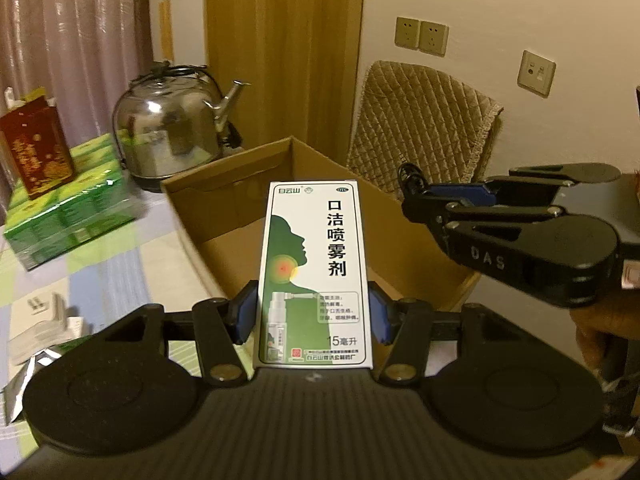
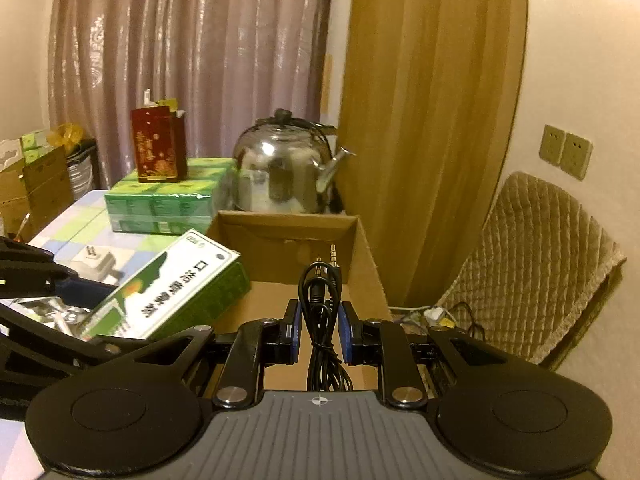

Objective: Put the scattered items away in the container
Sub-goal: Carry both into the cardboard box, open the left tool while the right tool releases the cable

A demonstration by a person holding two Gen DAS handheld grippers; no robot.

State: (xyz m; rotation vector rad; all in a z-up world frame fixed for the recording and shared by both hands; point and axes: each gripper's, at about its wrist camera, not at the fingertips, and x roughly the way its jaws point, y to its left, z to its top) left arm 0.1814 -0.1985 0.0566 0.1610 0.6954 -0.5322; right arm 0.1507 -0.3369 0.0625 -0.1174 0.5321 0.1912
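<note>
Left wrist view shows the left gripper [image 1: 313, 312] with its jaws closed on a white and green medicine box [image 1: 316, 276], which it holds upright above the near edge of the open cardboard box [image 1: 224, 196]. The right gripper [image 1: 416, 196] comes in from the right side, over the far right wall of the cardboard box, and a black cable [image 1: 410, 174] sticks out at its tip. In the right wrist view the blue pads [image 2: 294, 330] of the right gripper press on this coiled black cable, with its metal plugs pointing up over the inside of the cardboard box. The medicine box lies tilted at the left there, partly over the left wall of the cardboard box. Behind the cardboard box stands a steel kettle [image 1: 172, 140]. Left of it, a red carton [image 1: 36, 148] rests on a pack of green boxes [image 1: 76, 204] on the checkered tabletop [image 1: 116, 276].
</note>
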